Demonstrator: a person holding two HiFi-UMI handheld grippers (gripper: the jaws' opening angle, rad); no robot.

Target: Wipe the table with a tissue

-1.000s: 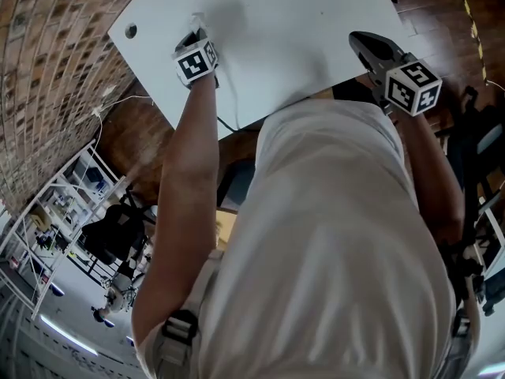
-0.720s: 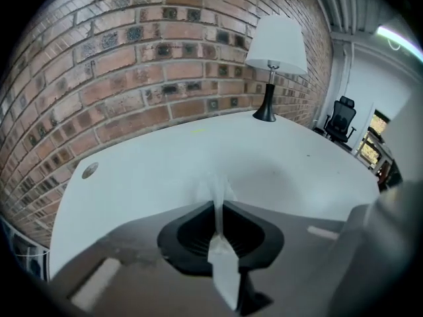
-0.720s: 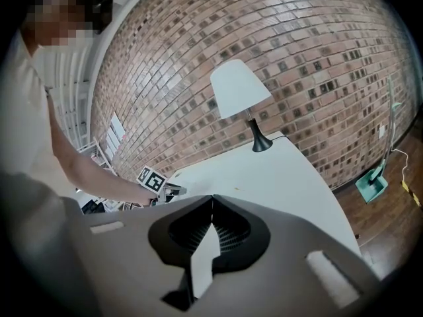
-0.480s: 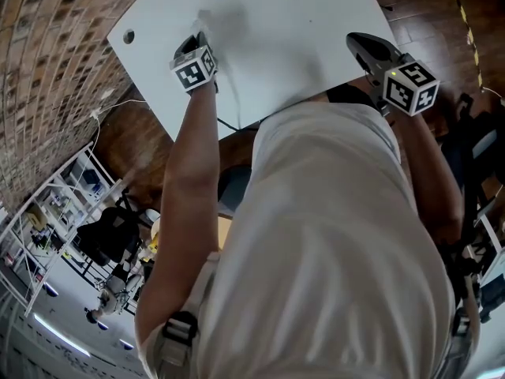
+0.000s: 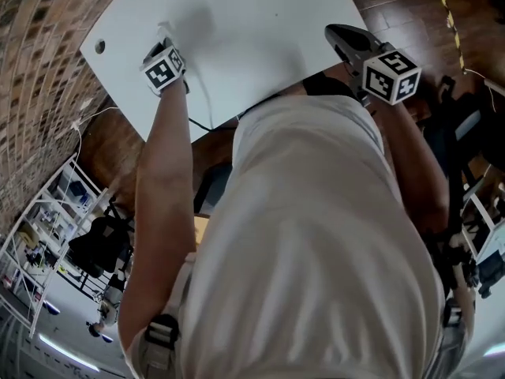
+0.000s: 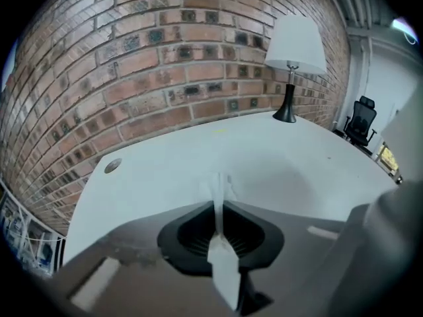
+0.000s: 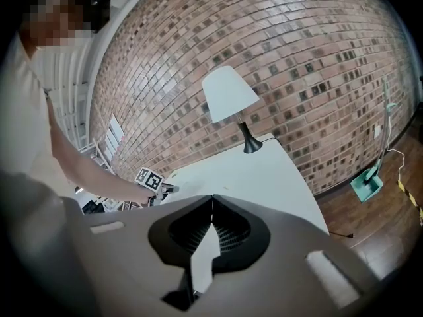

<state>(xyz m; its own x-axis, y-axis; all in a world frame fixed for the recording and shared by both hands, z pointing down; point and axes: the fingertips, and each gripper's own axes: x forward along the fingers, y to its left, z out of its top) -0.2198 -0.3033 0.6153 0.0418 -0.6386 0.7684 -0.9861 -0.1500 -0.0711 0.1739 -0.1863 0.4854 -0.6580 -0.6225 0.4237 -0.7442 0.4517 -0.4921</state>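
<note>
A thin white tissue (image 6: 217, 185) is being pinched tight by the left gripper (image 6: 218, 207) on the white table (image 6: 284, 170). The right gripper (image 7: 212, 198) is being held shut and empty nearby.

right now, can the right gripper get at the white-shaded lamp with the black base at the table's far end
Probably yes, with a stretch. The right gripper is shut and empty, and only bare white table lies between it and the lamp at the far end.
</note>
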